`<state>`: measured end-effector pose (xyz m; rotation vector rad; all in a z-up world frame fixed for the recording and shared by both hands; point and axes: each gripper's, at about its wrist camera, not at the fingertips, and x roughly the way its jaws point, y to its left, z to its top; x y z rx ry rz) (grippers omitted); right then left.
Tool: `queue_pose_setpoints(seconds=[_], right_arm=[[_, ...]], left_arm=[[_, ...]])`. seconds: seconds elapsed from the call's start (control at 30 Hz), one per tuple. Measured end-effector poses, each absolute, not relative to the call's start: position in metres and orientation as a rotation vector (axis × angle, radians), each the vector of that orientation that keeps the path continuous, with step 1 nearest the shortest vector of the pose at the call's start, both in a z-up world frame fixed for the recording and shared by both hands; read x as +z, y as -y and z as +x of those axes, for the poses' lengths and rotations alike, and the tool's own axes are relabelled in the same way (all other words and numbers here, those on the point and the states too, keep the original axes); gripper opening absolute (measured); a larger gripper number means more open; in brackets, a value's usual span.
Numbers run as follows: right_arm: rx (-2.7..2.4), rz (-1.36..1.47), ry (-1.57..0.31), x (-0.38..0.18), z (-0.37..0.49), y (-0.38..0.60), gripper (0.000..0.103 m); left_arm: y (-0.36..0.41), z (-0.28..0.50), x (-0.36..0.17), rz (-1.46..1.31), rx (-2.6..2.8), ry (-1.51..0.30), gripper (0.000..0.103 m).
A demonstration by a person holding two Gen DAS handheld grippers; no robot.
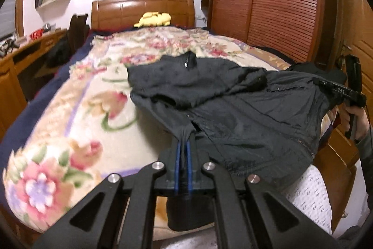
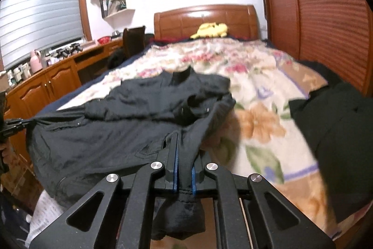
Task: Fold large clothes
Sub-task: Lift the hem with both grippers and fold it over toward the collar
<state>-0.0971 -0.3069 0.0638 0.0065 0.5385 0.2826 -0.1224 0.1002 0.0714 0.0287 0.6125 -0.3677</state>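
Both the left gripper (image 1: 185,132) and the right gripper (image 2: 184,144) had their fingers clenched on the black jacket's (image 1: 233,104) bottom hem, raising it off the floral bed (image 1: 81,109), probably to fold it toward the collar.

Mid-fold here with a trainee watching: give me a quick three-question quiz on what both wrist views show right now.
1. True or false: the left gripper and the right gripper are both shut on the hem of the black jacket.
2. What lies under the jacket? A) bare wooden floor B) floral blanket C) glass table
3. Fill in: the yellow plush toy sits at the foot of the bed's wooden ____.

Key
1. True: dark fabric is pinched between each pair of blue-padded fingers.
2. B
3. headboard
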Motion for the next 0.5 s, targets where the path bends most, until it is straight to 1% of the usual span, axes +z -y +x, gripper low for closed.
queue_pose_setpoints(seconds=[0.2,0.5], right_arm=[[0.309,-0.006,-0.472,0.097,-0.107,0.301,0.005],[0.328,-0.052,-0.379,0.146,-0.143,0.292,0.005]], left_arm=[[-0.107,-0.132,0.109,0.025,-0.372,-0.545,0.0],[-0.111,-0.16,0.164,0.042,-0.384,-0.453,0.0]])
